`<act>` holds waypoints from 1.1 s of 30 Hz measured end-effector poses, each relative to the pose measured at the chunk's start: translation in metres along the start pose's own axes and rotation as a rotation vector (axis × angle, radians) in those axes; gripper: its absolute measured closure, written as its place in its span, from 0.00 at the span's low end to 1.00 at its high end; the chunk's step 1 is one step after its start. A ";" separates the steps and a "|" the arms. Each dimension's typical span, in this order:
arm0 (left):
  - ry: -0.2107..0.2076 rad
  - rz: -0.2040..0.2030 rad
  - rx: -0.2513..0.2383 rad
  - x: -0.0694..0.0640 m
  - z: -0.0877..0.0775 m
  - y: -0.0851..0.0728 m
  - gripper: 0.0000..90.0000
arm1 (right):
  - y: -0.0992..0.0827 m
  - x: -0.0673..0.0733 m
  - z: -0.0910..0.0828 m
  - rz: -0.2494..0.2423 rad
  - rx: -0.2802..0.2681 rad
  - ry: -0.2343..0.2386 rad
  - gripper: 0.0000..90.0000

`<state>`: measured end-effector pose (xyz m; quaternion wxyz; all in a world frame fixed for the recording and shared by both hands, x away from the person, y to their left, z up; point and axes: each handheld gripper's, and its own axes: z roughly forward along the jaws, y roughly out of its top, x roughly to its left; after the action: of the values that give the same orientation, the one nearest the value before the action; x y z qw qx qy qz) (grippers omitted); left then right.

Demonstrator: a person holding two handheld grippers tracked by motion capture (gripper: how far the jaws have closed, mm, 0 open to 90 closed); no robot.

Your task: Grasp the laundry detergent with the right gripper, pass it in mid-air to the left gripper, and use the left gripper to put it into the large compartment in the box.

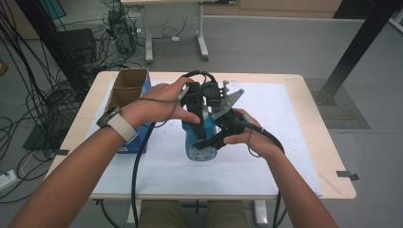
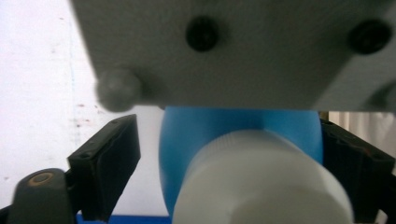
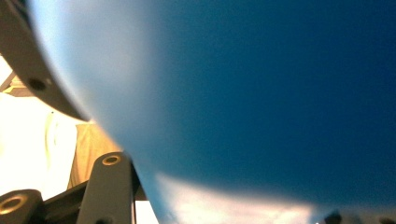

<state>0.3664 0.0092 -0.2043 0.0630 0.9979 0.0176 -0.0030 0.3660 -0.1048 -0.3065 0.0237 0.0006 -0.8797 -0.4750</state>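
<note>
Far left on the surface [image 1: 304, 142]: open cardboard box [image 1: 128, 85] standing in a blue carton [image 1: 142, 137], just beside the person's left wrist, which wears a watch with a pale strap [image 1: 121, 124]. Left tongs [image 1: 196, 116], held from above by the left hand [image 1: 159, 102], point down at the blue bottle [image 1: 202, 140] mid-surface on the white sheet [image 1: 266, 156]. In the left gripper view the bottle's white cap [image 2: 261, 182] sits between the two black jaws; visible gap at the near jaw, so not clamped, jaws at a middling width. The far jaw's contact I cannot tell, it is at the frame edge. The other gripper's grey plate [image 2: 243, 51] crosses the top of that view. Right tongs [image 1: 216, 137], in the right hand [image 1: 249, 135], come in from the right and low, clamped on the bottle's body. In the right gripper view the blue wall [image 3: 261, 102] is pressed right up against the camera. Bottle is upright or near it, base on the white sheet. A black cable [image 1: 138, 171] runs off the near edge of the surface.
</note>
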 end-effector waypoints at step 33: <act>-0.015 0.037 0.006 -0.003 0.006 0.000 0.42 | -0.001 -0.001 0.003 -0.018 0.002 0.004 0.48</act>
<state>0.3636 0.0088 -0.2105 0.0603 0.9981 -0.0016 -0.0092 0.3669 -0.1028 -0.3096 0.0214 0.0093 -0.8801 -0.4742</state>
